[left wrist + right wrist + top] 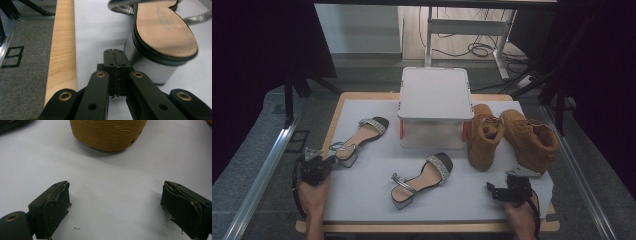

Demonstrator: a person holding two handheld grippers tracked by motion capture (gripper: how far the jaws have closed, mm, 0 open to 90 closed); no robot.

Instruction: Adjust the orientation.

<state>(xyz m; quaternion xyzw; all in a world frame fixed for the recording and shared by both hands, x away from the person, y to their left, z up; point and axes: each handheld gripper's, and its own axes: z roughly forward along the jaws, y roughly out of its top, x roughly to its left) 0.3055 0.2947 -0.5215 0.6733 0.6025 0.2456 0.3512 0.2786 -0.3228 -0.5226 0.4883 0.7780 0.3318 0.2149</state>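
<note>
Two black-soled sandals with silver straps lie on the white mat [362, 200]: one at the left [362, 136], one in the middle [424, 177]. Two tan boots [484, 135] [532, 140] stand at the right. My left gripper [330, 161] is shut with nothing in it, its tips just beside the left sandal's block heel. In the left gripper view the shut jaws [115, 57] sit close to the left of that heel [150, 67]. My right gripper [501, 184] stands open near the front right, below the boots. Its wide jaws [116, 188] face a boot's ribbed tan sole [107, 132], with bare mat between them.
A white raised box with a flat lid [435, 92] stands at the back middle of the mat, between the sandals and the boots. The table's wooden edge [62, 45] runs just left of my left gripper, with grey carpet beyond it.
</note>
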